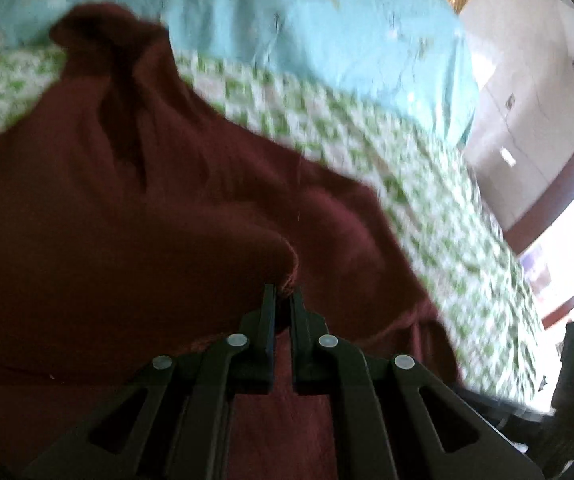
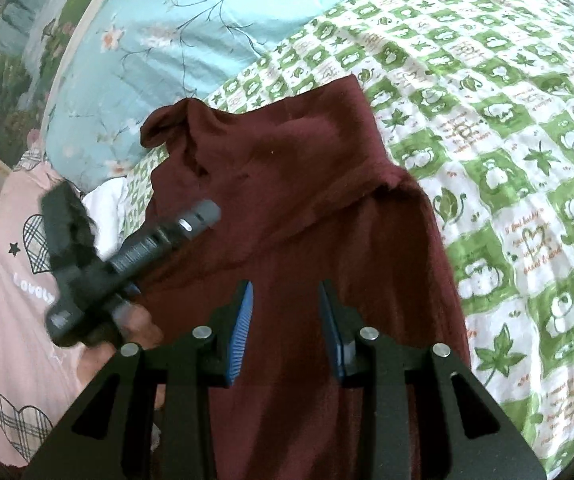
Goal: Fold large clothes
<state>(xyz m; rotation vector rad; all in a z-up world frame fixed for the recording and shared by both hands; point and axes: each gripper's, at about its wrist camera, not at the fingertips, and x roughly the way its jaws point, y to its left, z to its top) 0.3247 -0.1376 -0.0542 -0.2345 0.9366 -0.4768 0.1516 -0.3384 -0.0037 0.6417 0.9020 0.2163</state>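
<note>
The left gripper [image 1: 283, 294] has its jaws nearly together, pinching a hem of the maroon garment [image 1: 135, 200] at their tips. The right gripper [image 2: 285, 312] hangs over the same cloth with jaws partly apart and nothing between them. The garment lies spread on the bed [image 2: 507, 152], over a green-checked sheet, its far end bunched near a blue pillow [image 2: 159, 40]. This looks like a fold in progress, 1 edge being carried across. Next, the pinched edge needs laying flat and square on the cloth beneath.
</note>
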